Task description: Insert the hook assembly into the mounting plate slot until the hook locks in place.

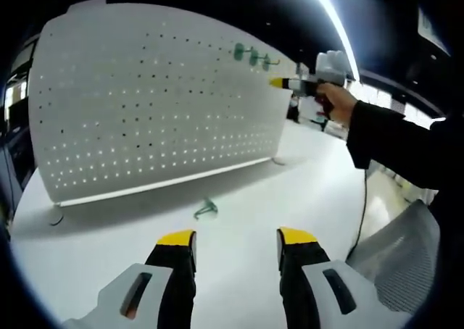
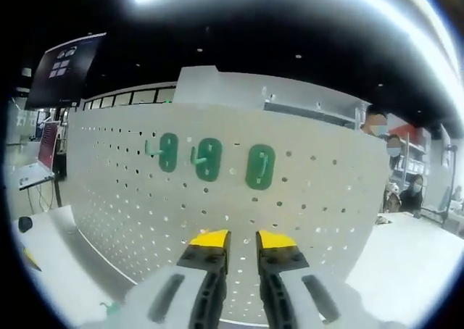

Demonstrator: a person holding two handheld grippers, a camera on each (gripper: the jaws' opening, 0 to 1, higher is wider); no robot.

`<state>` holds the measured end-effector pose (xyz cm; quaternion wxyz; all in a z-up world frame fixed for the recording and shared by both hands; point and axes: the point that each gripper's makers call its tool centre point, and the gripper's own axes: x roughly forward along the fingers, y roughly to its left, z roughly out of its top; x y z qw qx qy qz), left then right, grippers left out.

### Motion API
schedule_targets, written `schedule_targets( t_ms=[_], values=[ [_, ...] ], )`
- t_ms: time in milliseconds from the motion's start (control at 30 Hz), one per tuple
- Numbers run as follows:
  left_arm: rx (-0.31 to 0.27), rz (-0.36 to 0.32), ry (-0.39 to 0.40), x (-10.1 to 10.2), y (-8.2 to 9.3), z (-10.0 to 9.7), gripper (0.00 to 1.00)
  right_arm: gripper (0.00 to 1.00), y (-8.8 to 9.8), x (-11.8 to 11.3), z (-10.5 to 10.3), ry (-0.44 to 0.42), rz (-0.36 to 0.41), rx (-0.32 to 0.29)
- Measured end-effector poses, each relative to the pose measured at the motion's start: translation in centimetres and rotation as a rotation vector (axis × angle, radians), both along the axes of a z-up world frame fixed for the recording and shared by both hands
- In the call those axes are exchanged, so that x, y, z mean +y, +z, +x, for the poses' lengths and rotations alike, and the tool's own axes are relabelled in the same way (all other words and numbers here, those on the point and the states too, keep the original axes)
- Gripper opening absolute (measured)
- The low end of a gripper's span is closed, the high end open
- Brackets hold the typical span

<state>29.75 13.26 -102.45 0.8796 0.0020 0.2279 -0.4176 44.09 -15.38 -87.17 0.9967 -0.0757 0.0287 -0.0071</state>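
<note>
A white pegboard mounting plate stands upright on the white table; it also faces the right gripper view. Three green hook assemblies hang in a row on it, seen small at its top right corner. Another green hook lies loose on the table in front of the board. My left gripper hovers wide open over the table, short of that hook. My right gripper faces the board just below the hung hooks, jaws a narrow gap apart with nothing between them; a hand holds this right gripper.
The person's dark sleeve reaches in from the right. A mesh chair stands off the table's right edge. A dark screen and a laptop sit left of the board, and people sit far right.
</note>
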Motion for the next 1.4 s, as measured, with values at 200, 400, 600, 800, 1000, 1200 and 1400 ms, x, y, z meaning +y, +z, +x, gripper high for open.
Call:
schedule_targets(
  t_ms=[200, 400, 600, 800, 1000, 1200, 1400],
  values=[
    [-0.003, -0.004, 0.000, 0.0, 0.1, 0.0, 0.45, 0.13, -1.1, 0.7, -0.4, 0.015, 0.005, 0.021],
    [-0.006, -0.003, -0.002, -0.1, 0.2, 0.0, 0.45, 0.14, -1.9, 1.6, -1.1, 0.034, 0.008, 0.036],
    [-0.010, 0.000, -0.006, -0.1, 0.2, -0.1, 0.45, 0.14, -3.0, 2.7, -1.8, 0.052, 0.012, 0.056],
    [-0.014, 0.000, -0.011, -0.2, 0.3, -0.2, 0.45, 0.14, -4.2, 3.9, -2.6, 0.074, 0.011, 0.080],
    [-0.017, -0.004, -0.014, -0.3, 0.5, -0.2, 0.45, 0.14, -5.5, 5.0, -3.1, 0.095, 0.015, 0.104],
    [-0.020, -0.011, -0.020, -0.4, 0.6, -0.3, 0.45, 0.14, -7.1, 6.1, -3.8, 0.123, 0.016, 0.133],
    [-0.023, -0.015, -0.024, -0.5, 0.8, -0.4, 0.45, 0.14, -8.5, 7.7, -4.5, 0.154, 0.008, 0.165]
  ],
)
